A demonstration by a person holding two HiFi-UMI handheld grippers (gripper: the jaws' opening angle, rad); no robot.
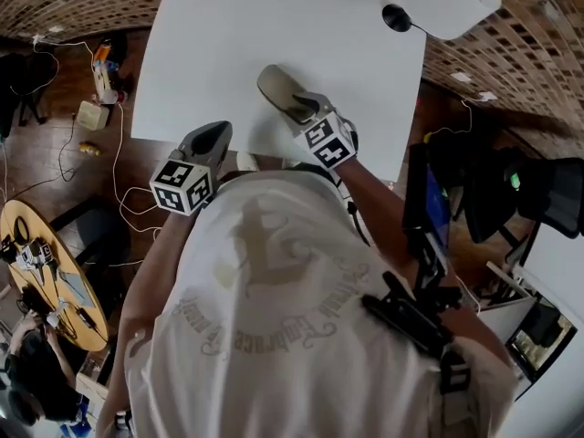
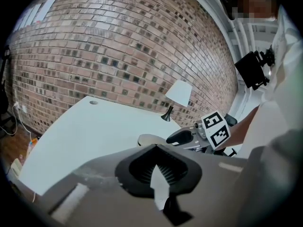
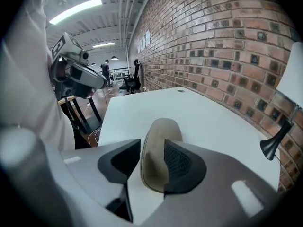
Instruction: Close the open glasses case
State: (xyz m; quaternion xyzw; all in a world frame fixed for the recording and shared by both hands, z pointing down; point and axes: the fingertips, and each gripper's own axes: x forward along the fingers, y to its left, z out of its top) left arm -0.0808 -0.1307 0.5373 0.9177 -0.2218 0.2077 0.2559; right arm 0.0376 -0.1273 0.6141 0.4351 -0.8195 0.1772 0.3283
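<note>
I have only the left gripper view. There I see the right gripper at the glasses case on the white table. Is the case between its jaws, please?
Observer: Yes. In the right gripper view the glasses case lies between the jaws of the right gripper, and the jaws stand apart. Bare table shows between the case and the jaw at the picture's left.
Operator: Thank you. And where is my left gripper in relation to the table?
Observer: In the head view the left gripper sits at the table's near edge, to the left of the case and apart from it.
</note>
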